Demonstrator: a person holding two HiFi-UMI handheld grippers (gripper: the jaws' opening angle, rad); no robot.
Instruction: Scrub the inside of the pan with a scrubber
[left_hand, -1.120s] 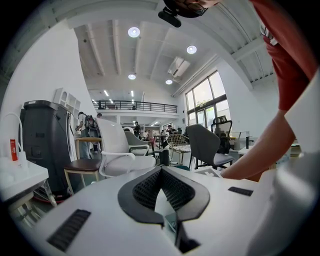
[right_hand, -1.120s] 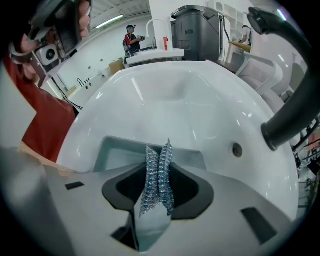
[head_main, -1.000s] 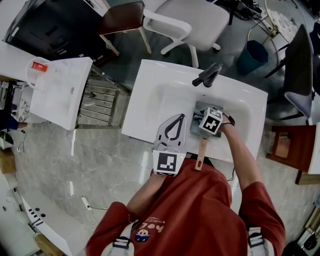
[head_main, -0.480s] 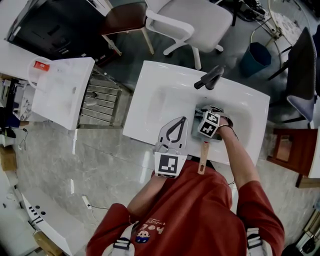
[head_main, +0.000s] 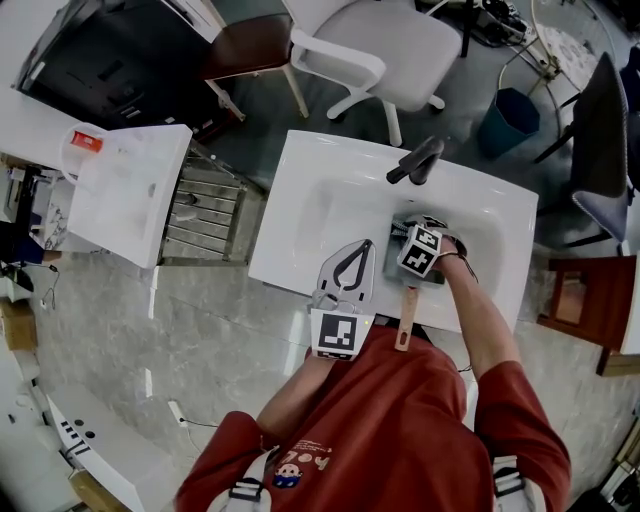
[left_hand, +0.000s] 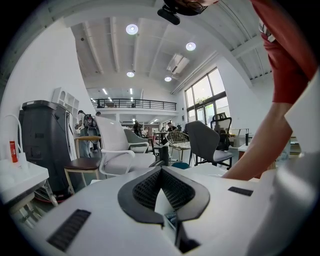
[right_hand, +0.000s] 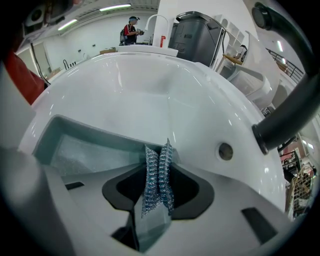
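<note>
Item: square grey pan (right_hand: 75, 150) with a wooden handle (head_main: 404, 320). It lies in the white ceramic sink (right_hand: 150, 95) below the dark tap (right_hand: 285, 115), with the handle reaching over the front rim towards you.

Item: silvery-blue metal mesh scrubber (right_hand: 150, 187). It is folded and pinched between the jaws of your right gripper (right_hand: 159, 150), just above the pan's near wall.

Item: left gripper (left_hand: 160, 169). Its jaws are closed tip to tip on nothing, and it sits at the sink's front rim, left of the handle.

Handling, as judged: the scrubber is light, soft and springy, so your mid-fold pinch suits it. The pan is rigid and likely to skate on the glazed basin. The wooden handle is the place to steady it.
</note>
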